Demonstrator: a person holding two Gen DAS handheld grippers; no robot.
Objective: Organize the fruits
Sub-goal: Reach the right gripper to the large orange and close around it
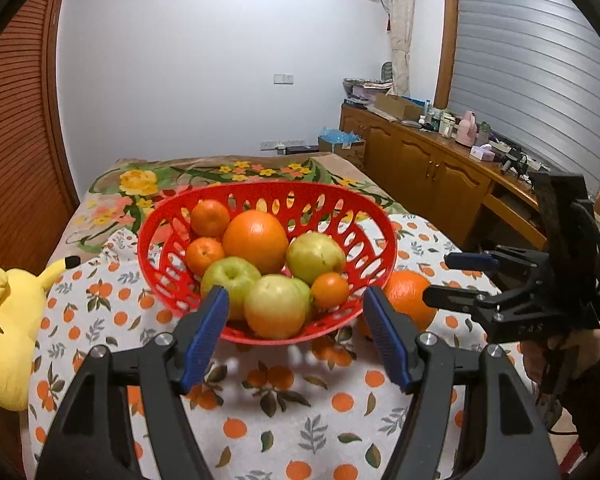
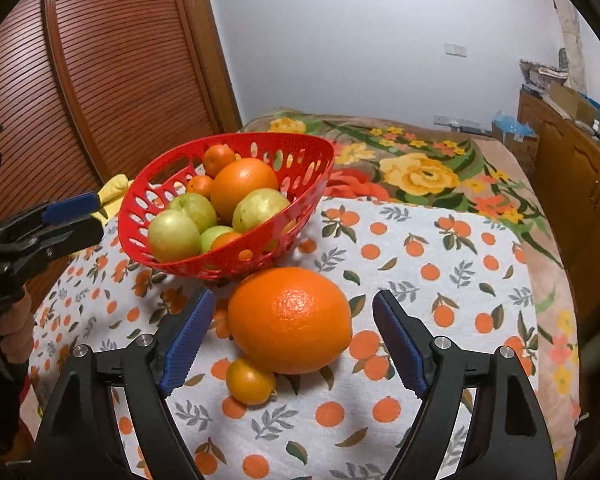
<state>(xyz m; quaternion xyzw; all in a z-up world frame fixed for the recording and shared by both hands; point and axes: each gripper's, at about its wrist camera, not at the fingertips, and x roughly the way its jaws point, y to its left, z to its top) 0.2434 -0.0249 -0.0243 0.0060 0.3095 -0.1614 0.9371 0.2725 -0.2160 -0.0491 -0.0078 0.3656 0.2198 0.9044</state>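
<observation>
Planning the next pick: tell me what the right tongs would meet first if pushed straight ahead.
Most likely the big orange on the cloth: it lies between the open right tongs, pads clear of it.

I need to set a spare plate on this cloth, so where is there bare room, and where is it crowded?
Free: the patterned cloth right of the red basket and big orange, out to the flowered blanket; also the near strip below the small tangerine. Crowded: the basket is full, both loose fruits sit against its near side, and the yellow plush toy borders the left edge.
</observation>
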